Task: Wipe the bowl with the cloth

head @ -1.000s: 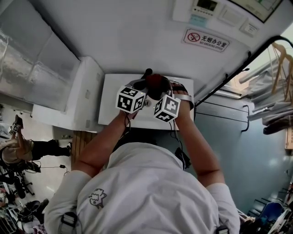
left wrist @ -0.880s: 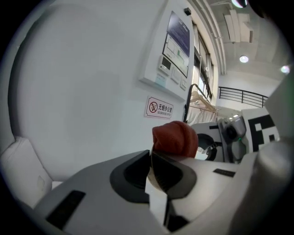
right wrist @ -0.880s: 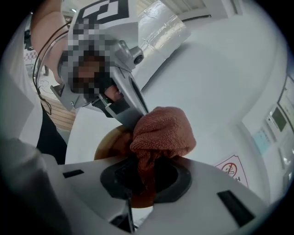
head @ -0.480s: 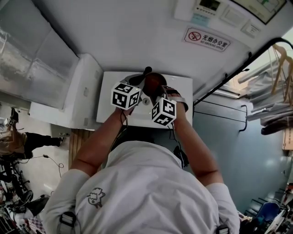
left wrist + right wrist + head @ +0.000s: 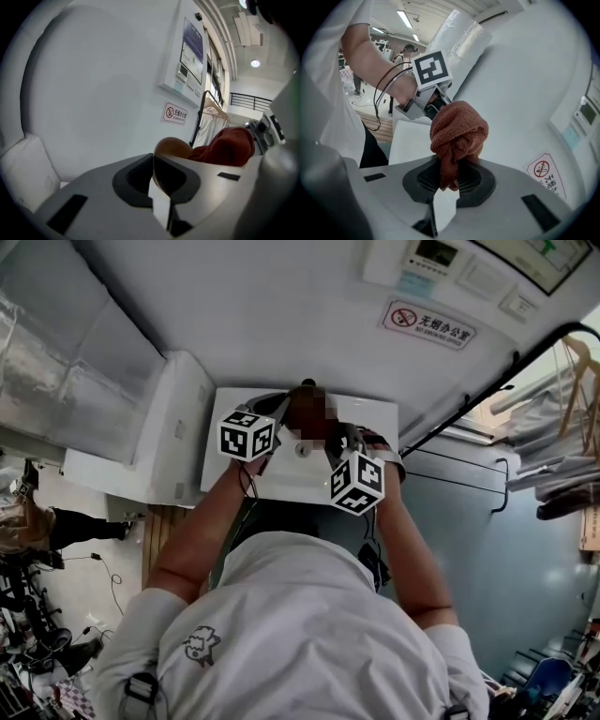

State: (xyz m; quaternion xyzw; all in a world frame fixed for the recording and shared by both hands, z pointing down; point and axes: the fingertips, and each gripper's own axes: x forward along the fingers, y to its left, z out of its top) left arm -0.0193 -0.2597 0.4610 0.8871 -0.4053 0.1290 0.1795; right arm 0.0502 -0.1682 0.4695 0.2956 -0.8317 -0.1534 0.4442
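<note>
1. While the person stands at the white counter (image 5: 225,470), the left tongs (image 5: 161,194) are pressed almost together on the rim of the brown bowl (image 5: 172,147). They hold it in the air above the counter, close to the wall.
2. The right tongs (image 5: 447,187) pinch a rust-red cloth (image 5: 458,131) by its lower end. The bunched wad stands out past the tips and, in the left gripper view, seems to lie against the bowl's side.
3. I judge the step in hand to be the wiping itself. Whether the cloth works on the inside or the outside I cannot tell.
4. To do it well, the left grip needs to stay firm, since a bowl held only by its thin rim may twist or slip when the cloth pushes on it.
5. Only the soft wad should meet the bowl, not the hard tips, and it should sweep round the curve.
6. Pressure should be moderate: only a small tail of cloth is pinched, so a hard drag could pull it free.
7. Turning the bowl a little with the left wrist would bring unwiped parts round to the cloth.
</note>
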